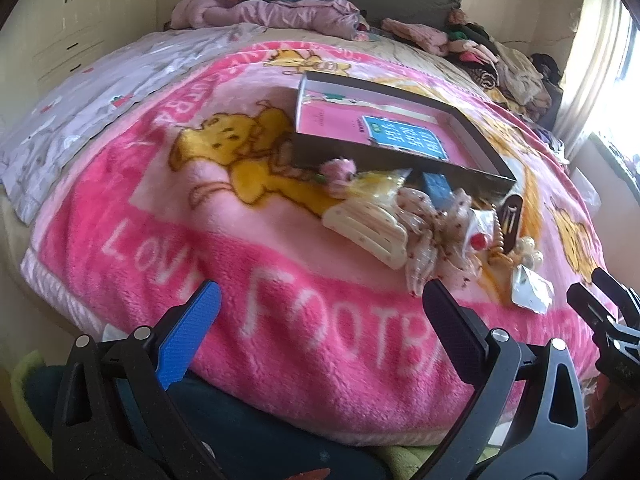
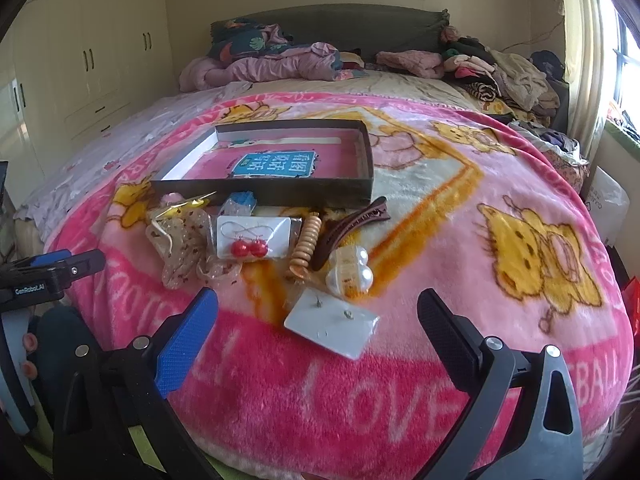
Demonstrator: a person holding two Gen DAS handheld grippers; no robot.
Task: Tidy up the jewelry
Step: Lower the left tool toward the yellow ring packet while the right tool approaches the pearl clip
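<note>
right gripper point(image 2: 318, 336): jaws spread wide, nothing in them, hanging over the blanket edge with the white earring card point(image 2: 332, 326) sitting right between the fingers. That's the easy first grab imo.

left gripper point(image 1: 320, 320): also wide and empty, off to the left of that card, closest to the cream hair claw point(image 1: 368, 228).

how I'd do it: card's flat on fluffy fleece, so come in low, pinch an edge and don't squash the studs.

rest of the pile: red ball earrings card point(image 2: 254, 238), wooden bead coil point(image 2: 306, 246), brown clip point(image 2: 346, 226) and pearl clip point(image 2: 352, 268) all just behind the white card, some touching.

box point(image 2: 362, 196): open tray right behind the pile, pink book inside, no jewelry in it yet.

blanket point(image 2: 440, 400): soft and lumpy, stuff may slide.
</note>
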